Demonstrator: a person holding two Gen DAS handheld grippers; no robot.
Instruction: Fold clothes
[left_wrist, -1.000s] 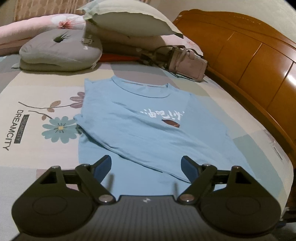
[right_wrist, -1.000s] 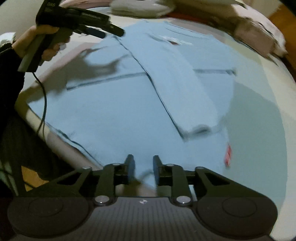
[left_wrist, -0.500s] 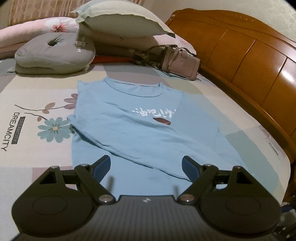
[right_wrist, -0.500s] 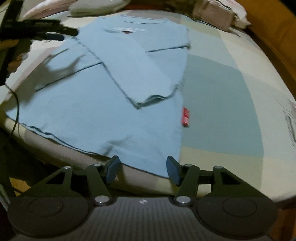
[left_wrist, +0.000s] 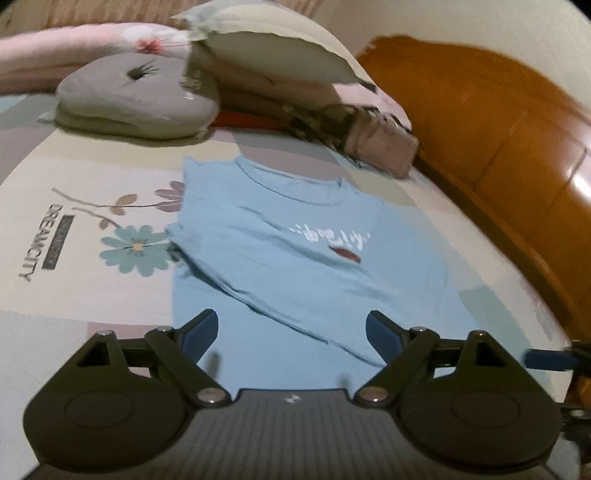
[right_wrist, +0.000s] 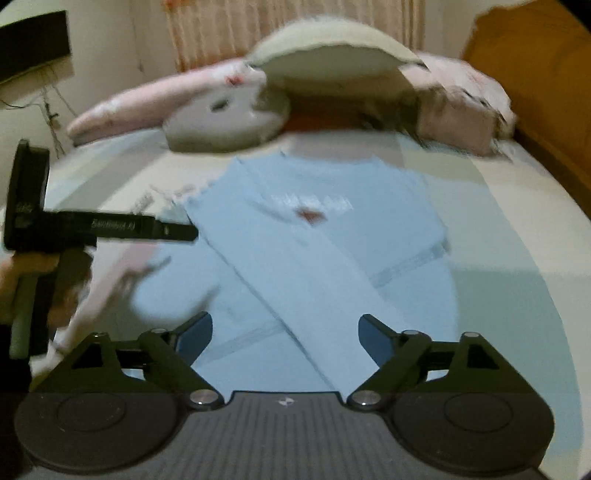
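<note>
Shirt: light blue T-shirt (left_wrist: 295, 258) lies flat on the bed (left_wrist: 74, 177), collar toward 12 o'clock, white print and a small red mark on the chest. One side is folded diagonally across the body; the fold edge runs from about 10 o'clock to 5 o'clock in the right wrist view.
Left gripper: (left_wrist: 291, 330) fingers spread wide, nothing between them; over the shirt's near hem. Whether it touches the cloth I cannot tell.
Right gripper: (right_wrist: 285, 332) fingers spread wide, holding nothing; above the lower shirt, near the folded strip.
Hand: a hand (right_wrist: 22, 273) grips the left gripper's handle at 9 o'clock in the right wrist view.
Surroundings: grey cushion (left_wrist: 136, 96) at 11 o'clock beyond the collar, cream pillow (left_wrist: 273, 55) at 12, pink handbag (left_wrist: 380, 144) at 1, wooden headboard (left_wrist: 498, 166) at 2 to 3.
Image quality: right wrist view motion-blurred.
</note>
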